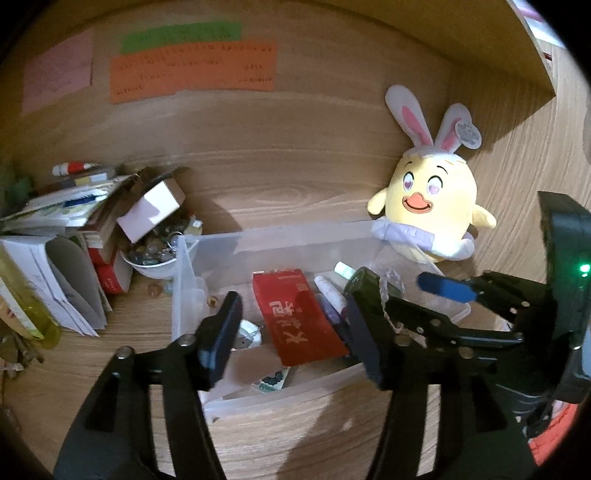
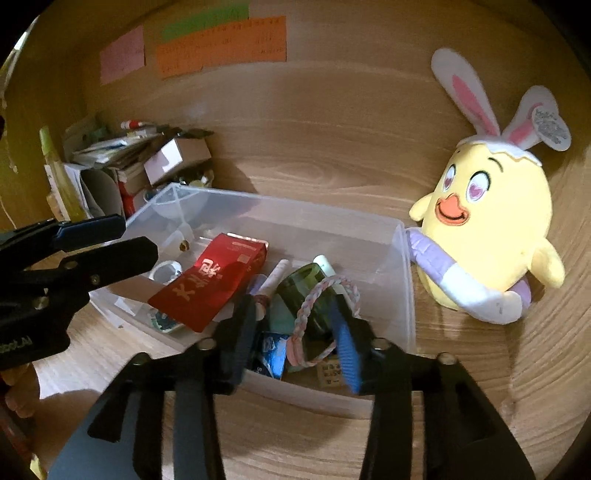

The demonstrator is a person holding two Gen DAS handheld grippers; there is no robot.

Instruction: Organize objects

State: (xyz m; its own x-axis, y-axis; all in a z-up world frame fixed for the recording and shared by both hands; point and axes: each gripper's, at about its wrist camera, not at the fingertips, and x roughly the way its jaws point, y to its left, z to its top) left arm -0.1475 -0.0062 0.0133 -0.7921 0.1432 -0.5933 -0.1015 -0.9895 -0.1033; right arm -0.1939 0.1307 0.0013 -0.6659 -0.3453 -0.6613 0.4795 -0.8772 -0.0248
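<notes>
One wood-grain tabletop (image 2: 295,155) carries everything; on the wall behind it hang three paper notes, one pink (image 2: 122,53), one green (image 2: 205,24), one orange (image 2: 221,46); one clear plastic bin (image 2: 404,280) sits before me, and one yellow chick plush (image 2: 487,236) with two rabbit ears stands just beside its right wall; one heap of books and papers (image 1: 62,236) fills the left corner, with one white bowl of stones (image 1: 153,258) beside it. In the bin lie one red packet (image 2: 214,284) with gold characters, one dark green bottle (image 2: 306,291), one braided pastel loop (image 2: 317,321) draped over that bottle, and two white tubes (image 2: 275,278). I hold two grippers: my left gripper (image 1: 291,336) has its jaws apart over the bin with nothing pressed between them; my right gripper (image 2: 295,339) has its jaws apart too, the loop between them, unclamped.
</notes>
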